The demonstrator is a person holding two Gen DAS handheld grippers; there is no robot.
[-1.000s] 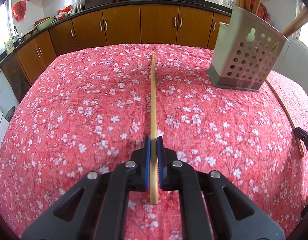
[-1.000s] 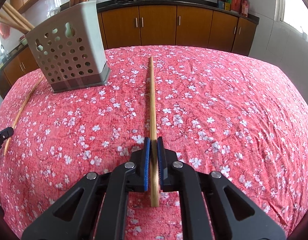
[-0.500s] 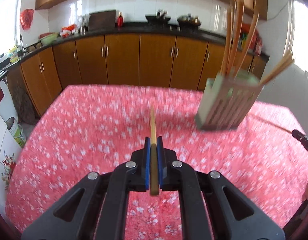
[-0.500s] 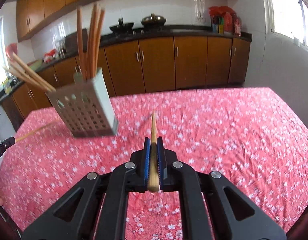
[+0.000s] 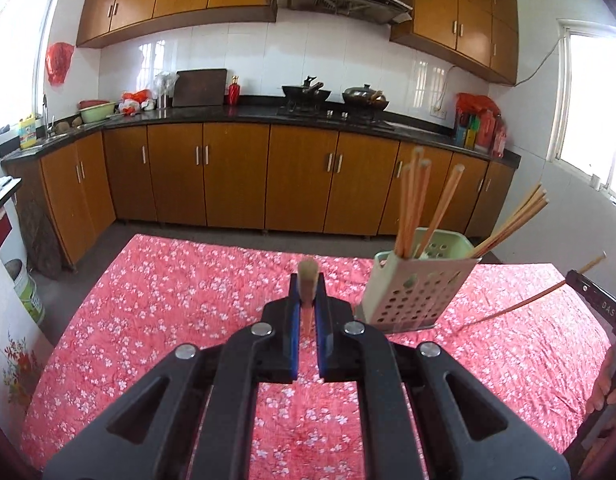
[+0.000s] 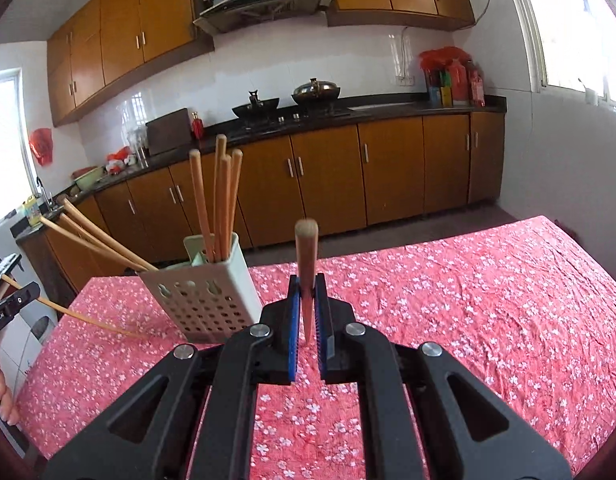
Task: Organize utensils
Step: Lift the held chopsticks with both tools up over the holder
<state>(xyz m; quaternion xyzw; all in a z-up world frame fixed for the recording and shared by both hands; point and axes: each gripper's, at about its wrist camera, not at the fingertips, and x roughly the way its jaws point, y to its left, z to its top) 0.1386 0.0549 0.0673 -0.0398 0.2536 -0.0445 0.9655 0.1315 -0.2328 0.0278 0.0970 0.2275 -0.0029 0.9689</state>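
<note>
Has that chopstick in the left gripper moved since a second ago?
Yes. The chopstick, clamped in the left gripper, has gone up: it lay flat on the red tablecloth and now points at the camera, clear of it.

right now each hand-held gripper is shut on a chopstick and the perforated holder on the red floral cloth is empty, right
Not quite: the perforated holder is not empty. The right wrist view shows several chopsticks standing in it. The rest holds: the left hand-held gripper is shut on a chopstick, the right hand-held gripper is shut on another chopstick, and the holder stands on the red floral cloth.
</note>
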